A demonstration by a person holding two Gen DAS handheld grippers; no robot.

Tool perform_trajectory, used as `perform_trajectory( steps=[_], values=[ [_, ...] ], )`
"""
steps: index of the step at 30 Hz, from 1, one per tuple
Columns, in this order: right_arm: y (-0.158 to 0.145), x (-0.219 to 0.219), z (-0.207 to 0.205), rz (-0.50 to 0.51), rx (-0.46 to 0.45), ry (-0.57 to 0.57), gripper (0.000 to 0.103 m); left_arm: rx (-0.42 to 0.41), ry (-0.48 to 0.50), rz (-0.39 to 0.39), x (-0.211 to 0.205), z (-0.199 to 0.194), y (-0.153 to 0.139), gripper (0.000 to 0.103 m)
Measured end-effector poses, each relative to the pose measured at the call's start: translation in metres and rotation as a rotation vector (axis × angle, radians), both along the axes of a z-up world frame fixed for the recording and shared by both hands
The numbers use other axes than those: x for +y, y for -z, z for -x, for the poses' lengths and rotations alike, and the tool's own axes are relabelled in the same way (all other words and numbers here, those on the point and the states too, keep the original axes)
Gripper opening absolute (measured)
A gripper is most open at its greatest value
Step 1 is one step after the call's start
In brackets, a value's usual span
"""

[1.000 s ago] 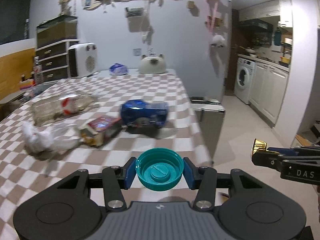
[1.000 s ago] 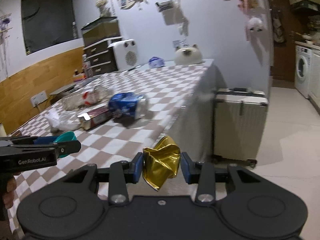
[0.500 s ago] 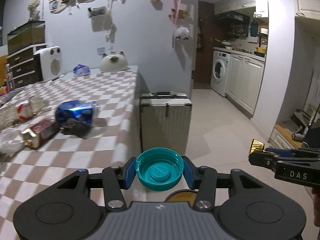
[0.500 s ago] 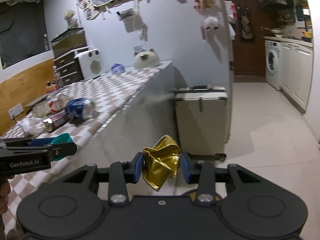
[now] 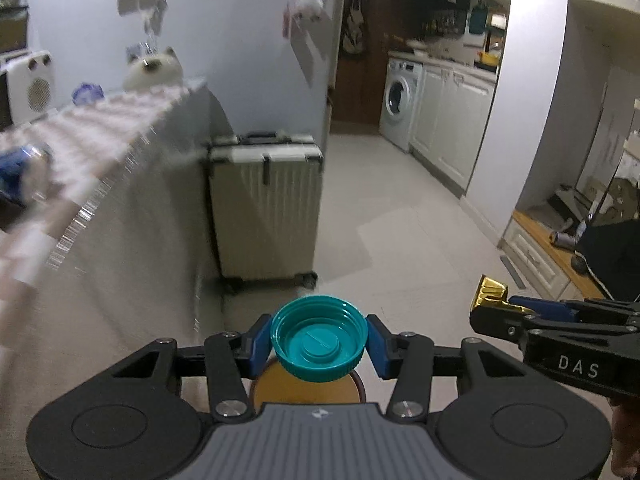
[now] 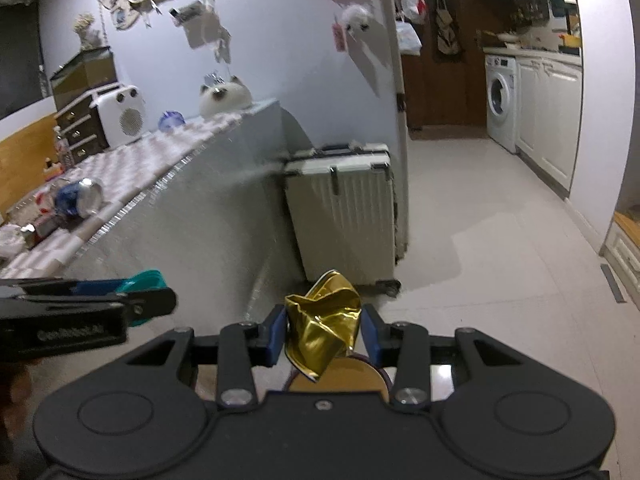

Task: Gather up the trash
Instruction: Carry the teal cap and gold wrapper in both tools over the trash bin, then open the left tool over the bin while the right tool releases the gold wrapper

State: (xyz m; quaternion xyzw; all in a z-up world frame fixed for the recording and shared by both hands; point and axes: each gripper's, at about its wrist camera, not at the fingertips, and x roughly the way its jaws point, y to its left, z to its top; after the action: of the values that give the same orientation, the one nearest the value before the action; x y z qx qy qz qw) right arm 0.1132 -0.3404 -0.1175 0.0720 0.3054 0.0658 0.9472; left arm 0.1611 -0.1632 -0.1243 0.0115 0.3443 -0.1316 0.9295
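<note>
Beside table edge, over floor: two trash items gripped, bin just below.

Left gripper [image 5: 319, 340] clenched on teal cap [image 5: 319, 338]; right gripper [image 6: 323, 330] clenched on gold foil wrapper [image 6: 322, 326]. Below both, round yellow-brown bin opening [image 5: 308, 388] partly visible; drop not yet made. Left on checkered table [image 6: 132, 172]: blue can [image 6: 78, 198] and, near it, more litter, blurred. Far right: pale tiled floor [image 6: 480, 248], white suitcase [image 6: 344, 212] against table end, washing machine [image 6: 500, 100] in kitchen.
</note>
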Motion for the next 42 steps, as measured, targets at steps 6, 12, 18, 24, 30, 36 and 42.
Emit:
perform_trajectory(
  steps=[6,12,18,24,30,36,42],
  values=[
    [0.046,-0.008,-0.029,-0.017,0.081,0.02,0.04,0.077,-0.015,-0.004,-0.007,-0.039,0.048,0.05],
    [0.097,-0.012,-0.064,-0.033,0.165,0.029,0.04,0.16,-0.044,0.003,-0.005,-0.078,0.103,0.05],
    [0.149,-0.011,-0.101,-0.028,0.245,0.022,0.041,0.247,-0.068,0.02,-0.005,-0.117,0.163,0.05],
    [0.202,-0.008,-0.135,-0.043,0.314,0.004,0.041,0.338,-0.086,0.001,-0.003,-0.143,0.225,0.05],
    [0.265,-0.004,-0.16,-0.094,0.397,-0.019,0.041,0.44,-0.114,0.027,0.004,-0.169,0.287,0.05],
    [0.326,-0.005,-0.182,-0.164,0.499,-0.006,0.041,0.503,-0.086,0.008,0.001,-0.184,0.336,0.05],
    [0.372,-0.008,-0.199,-0.185,0.583,0.045,0.041,0.547,-0.038,-0.023,-0.008,-0.198,0.37,0.05]
  ],
)
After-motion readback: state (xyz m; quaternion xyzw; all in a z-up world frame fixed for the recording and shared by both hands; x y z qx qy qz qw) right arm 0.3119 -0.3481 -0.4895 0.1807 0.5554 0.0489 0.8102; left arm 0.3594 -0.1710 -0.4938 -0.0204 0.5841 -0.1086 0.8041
